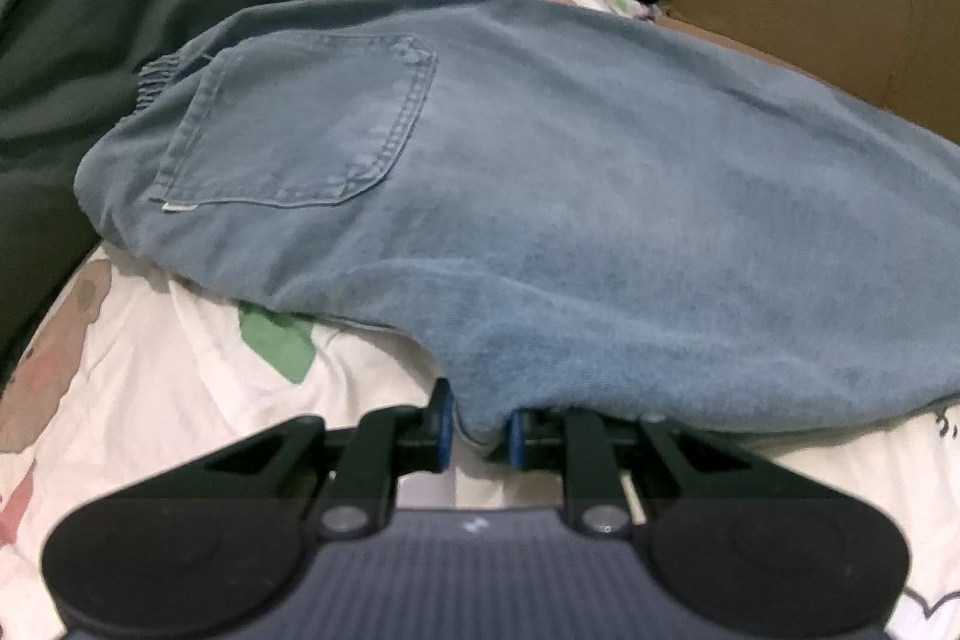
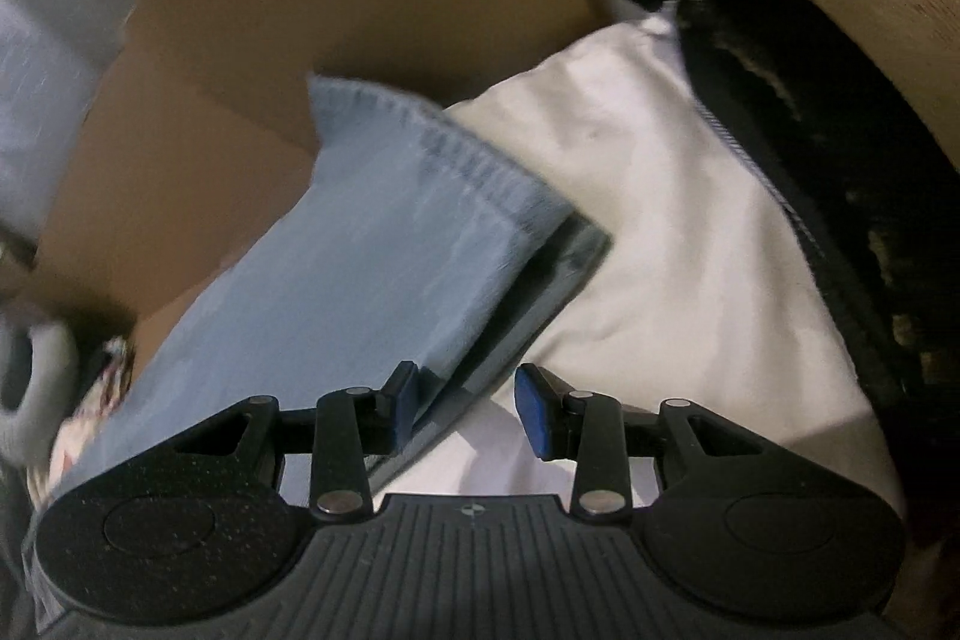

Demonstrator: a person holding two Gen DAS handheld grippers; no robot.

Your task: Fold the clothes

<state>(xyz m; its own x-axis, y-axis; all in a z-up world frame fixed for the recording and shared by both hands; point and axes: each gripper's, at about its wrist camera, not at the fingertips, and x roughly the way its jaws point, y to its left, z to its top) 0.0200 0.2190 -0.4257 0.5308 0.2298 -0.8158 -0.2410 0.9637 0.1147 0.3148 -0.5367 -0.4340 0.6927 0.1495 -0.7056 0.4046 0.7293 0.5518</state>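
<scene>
The left tongs are pinching the jeans lying on the bed; the right tongs are gaping, gripping nothing, beside the hem.

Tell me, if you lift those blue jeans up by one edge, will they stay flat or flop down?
Probably flop: the jeans already sag in soft curves over the bedsheet. They look thick, with stitched seams and a pocket, so likely heavyish. The left tool pinches a bunched edge, so the cloth crumples easily.

The jeans are light blue denim, lying spread on the bed with a back pocket facing up. The hemmed leg end lies flat over a cardboard box.
</scene>
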